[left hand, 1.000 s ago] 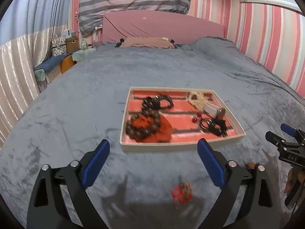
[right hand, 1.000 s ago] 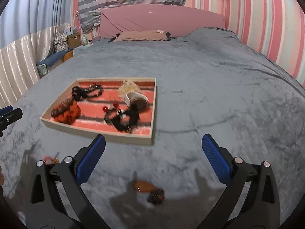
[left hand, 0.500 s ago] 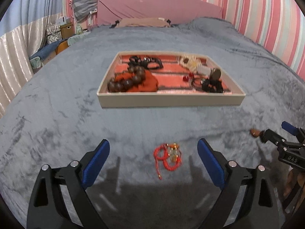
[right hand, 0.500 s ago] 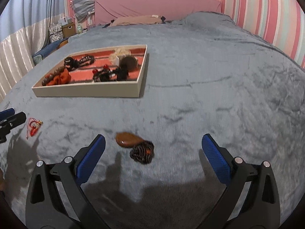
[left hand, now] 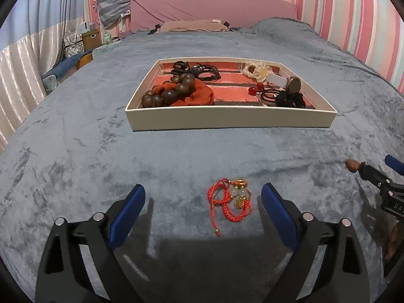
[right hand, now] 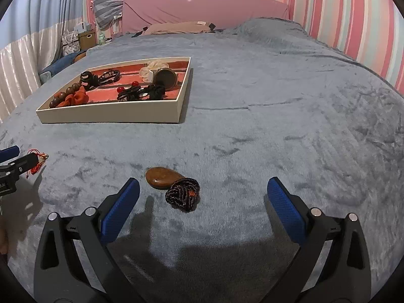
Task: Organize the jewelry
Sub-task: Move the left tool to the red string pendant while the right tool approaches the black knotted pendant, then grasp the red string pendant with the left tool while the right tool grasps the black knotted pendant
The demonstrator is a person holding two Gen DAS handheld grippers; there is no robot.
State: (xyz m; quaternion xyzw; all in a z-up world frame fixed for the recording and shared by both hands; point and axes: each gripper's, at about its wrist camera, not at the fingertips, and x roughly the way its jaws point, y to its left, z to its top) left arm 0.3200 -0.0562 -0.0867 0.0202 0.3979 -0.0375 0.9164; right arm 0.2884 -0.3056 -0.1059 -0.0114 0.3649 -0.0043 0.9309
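A red cord bracelet with pale beads and a gold charm (left hand: 231, 200) lies on the grey blanket, just ahead of my open left gripper (left hand: 203, 200), right of centre between the fingers. A brown pendant stone (right hand: 162, 177) with a coiled dark cord (right hand: 183, 197) lies ahead of my open right gripper (right hand: 203, 195), nearer its left finger. The white tray (left hand: 231, 119) with a red lining stands farther back and holds wooden beads (left hand: 171, 93), black hair ties and a flower piece. The tray also shows in the right wrist view (right hand: 111, 116). Both grippers are empty.
The grey blanket (right hand: 277, 126) covers the whole bed. A pink headboard (left hand: 212, 7) and a striped pillow stand at the far end. Boxes and clutter sit beside the bed at the far left (left hand: 80, 43). Striped walls are to the right.
Both grippers have lowered and moved forward. The red bracelet and the pendant now lie closer, between each gripper's fingers. Both stay open.
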